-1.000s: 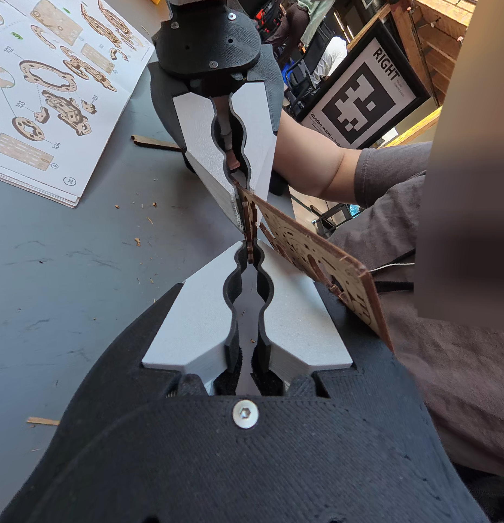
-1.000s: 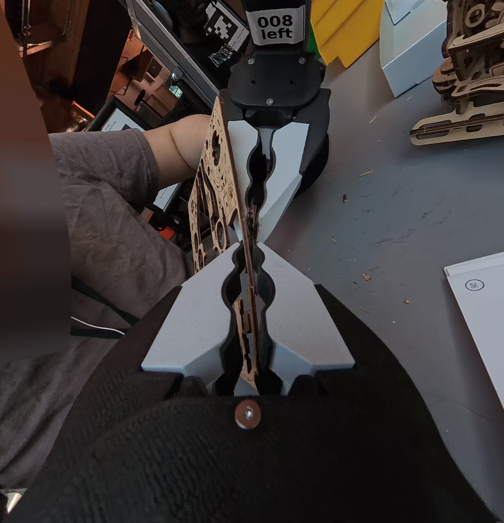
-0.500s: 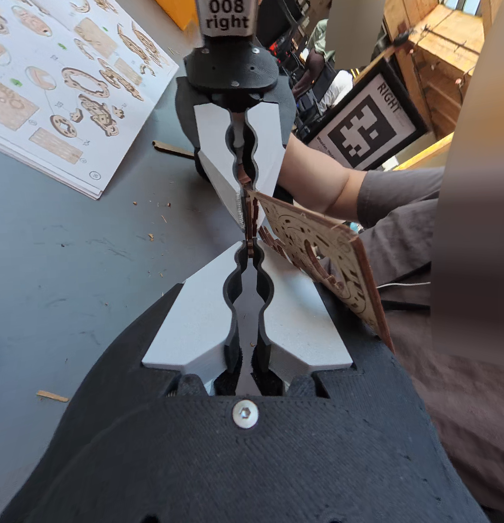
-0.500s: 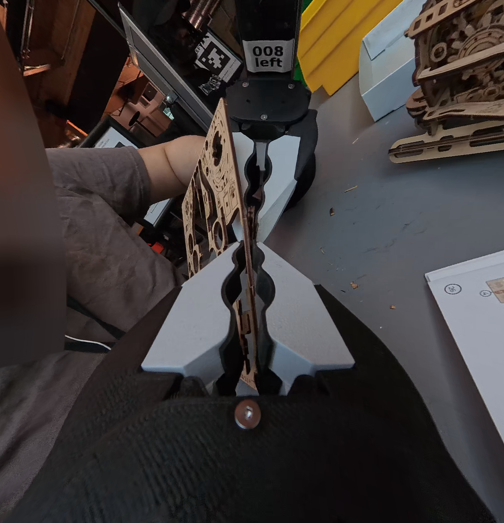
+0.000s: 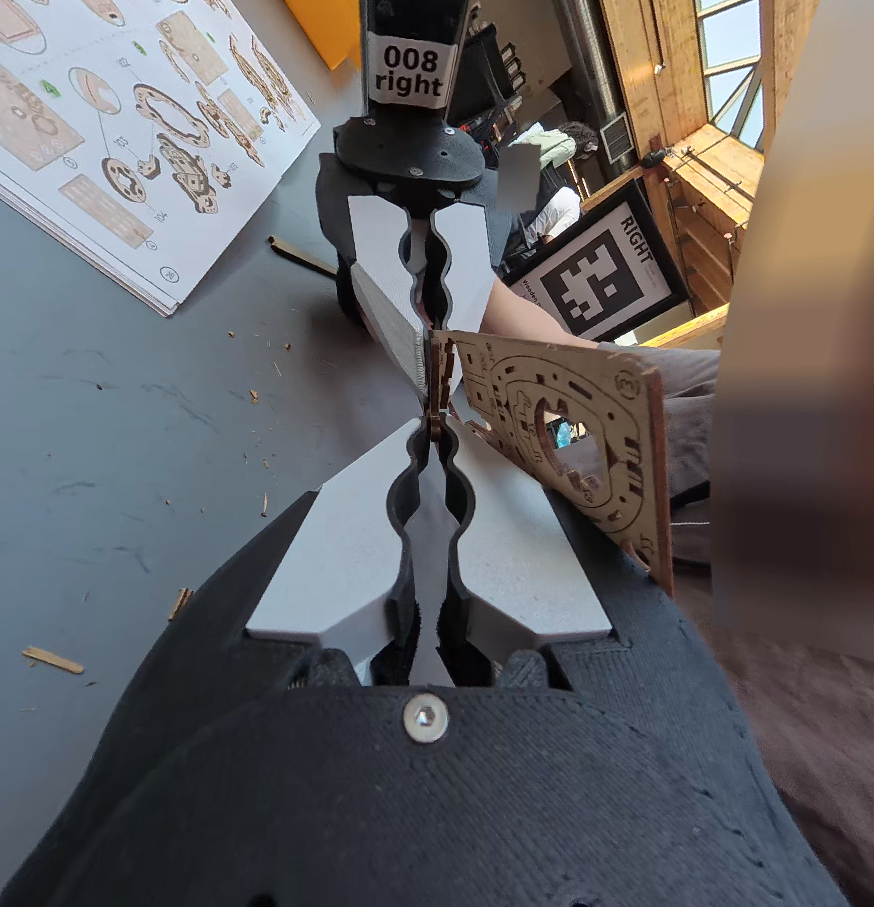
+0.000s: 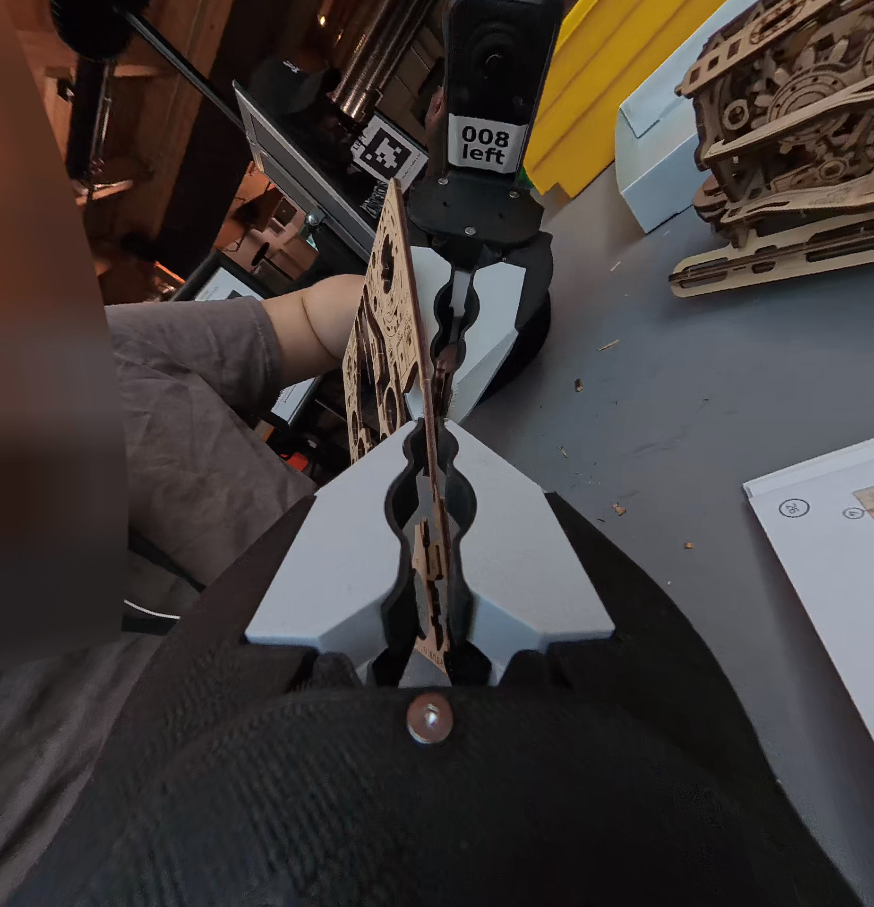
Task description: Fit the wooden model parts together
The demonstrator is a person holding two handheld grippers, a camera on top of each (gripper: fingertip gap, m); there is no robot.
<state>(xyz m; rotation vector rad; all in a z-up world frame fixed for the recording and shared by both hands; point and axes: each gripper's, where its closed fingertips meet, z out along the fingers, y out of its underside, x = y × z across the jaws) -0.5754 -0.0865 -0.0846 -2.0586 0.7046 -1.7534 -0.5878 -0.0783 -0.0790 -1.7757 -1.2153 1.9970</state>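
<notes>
My right gripper point(image 6: 427, 423) is shut on a thin laser-cut wooden sheet point(image 6: 383, 314), held edge-on between its jaws and running up and left. In the left wrist view the sheet point(image 5: 562, 417) shows its cut-out face to the right. My left gripper point(image 5: 432, 426) is shut on a small dark wooden part point(image 5: 435, 412) at its fingertips. The two grippers face each other tip to tip above the grey table point(image 5: 106, 441). The small part point(image 6: 442, 380) sits against the sheet's edge. The right gripper point(image 5: 437, 363) and the left gripper point(image 6: 437, 405) each show in the other's view.
An open instruction booklet point(image 5: 130, 147) lies at the far left and shows again at the right point(image 6: 842, 564). A built wooden model point(image 6: 793, 147), a white box point(image 6: 656, 162) and a yellow bin point(image 6: 597, 88) stand behind. Wood splinters point(image 5: 52, 659) litter the table. A person's forearm point(image 5: 518, 314) is close by.
Both views have tilted up, so more of each facing gripper's handle shows. The sheet has swung so more of its face shows in the left wrist view. Both grips hold.
</notes>
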